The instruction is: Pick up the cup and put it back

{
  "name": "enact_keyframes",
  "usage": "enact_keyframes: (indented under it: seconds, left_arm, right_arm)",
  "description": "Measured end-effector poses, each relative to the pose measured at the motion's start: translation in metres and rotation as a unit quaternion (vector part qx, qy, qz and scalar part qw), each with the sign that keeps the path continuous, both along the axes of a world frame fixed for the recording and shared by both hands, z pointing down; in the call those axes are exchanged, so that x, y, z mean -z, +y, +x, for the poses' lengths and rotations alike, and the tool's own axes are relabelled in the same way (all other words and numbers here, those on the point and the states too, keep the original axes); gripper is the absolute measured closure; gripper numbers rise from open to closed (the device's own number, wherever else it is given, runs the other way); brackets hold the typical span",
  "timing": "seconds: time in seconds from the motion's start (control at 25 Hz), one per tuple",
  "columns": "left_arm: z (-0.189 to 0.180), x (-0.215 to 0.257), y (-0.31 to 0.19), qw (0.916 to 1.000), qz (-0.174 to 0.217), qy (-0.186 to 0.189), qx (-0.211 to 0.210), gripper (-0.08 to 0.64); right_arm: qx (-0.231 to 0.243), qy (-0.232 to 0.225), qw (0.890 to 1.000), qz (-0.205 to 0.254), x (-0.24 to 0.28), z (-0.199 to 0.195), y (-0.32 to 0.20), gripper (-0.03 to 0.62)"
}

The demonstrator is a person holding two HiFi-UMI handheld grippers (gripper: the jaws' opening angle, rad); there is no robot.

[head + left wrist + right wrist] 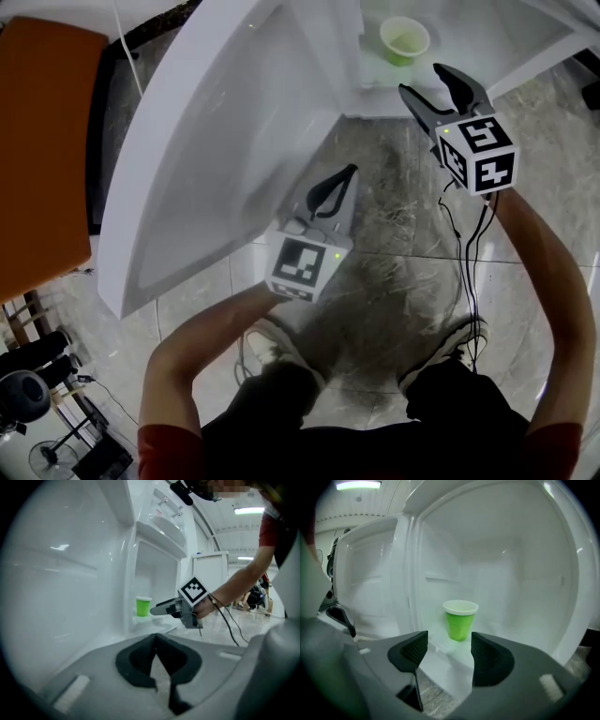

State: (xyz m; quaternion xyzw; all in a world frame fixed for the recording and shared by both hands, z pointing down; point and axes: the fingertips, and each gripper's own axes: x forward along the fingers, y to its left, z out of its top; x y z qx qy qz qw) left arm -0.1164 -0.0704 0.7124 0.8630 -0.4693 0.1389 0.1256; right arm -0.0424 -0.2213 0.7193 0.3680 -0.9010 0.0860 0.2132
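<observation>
the small bright green plastic cup with a pale rim (460,619) stands upright on the bottom shelf of the open white refrigerator compartment (511,550), near its front edge, with nothing touching it. the right gripper (449,641) points straight at it from just outside the compartment; its dark jaws are spread wide with only air between them, and the cup shows beyond the gap, apart from both jaws. in the head view the right forearm (544,272) reaches forward and up, nearly straight, the marker cube on top. the left gripper (349,172) is held lower and closer to the body, beside the open white refrigerator door (216,141), the left forearm (197,347) bent at the elbow. its jaws are pressed together at the tips and pinch nothing. both arms end in red sleeves. below lies a grey marbled tile floor (394,262), with the person's shoes on it.
</observation>
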Motion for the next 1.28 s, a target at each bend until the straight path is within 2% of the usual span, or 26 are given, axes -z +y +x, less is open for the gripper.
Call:
enact_keyframes:
  seconds: [0.4,0.6,0.76,0.88,1.28]
  left_arm:
    - [-0.001,0.019,0.002,0.9998,0.018,0.0,-0.006,0.56]
    - [0.001,0.026,0.004,0.9996,0.024,0.006,-0.013,0.56]
    - [-0.001,0.034,0.008,0.999,0.039,0.017,-0.013,0.56]
    - [-0.004,0.035,0.021,0.9988,0.041,0.012,-0.024,0.56]
    - [0.001,0.021,0.054,0.9986,0.029,-0.001,-0.044,0.56]
  right_arm:
    - [0.024,-0.006,1.0,-0.018,0.003,0.023,0.059,0.319]
    - [0.061,-0.006,0.998,-0.028,0.01,0.022,0.104,0.319]
    - [0.063,-0.029,0.996,-0.052,0.017,0.027,0.137,0.319]
    - [0.083,-0.041,0.994,-0.057,0.022,0.025,0.163,0.319]
    - [0.089,-0.053,0.992,-0.066,0.023,0.018,0.171,0.321]
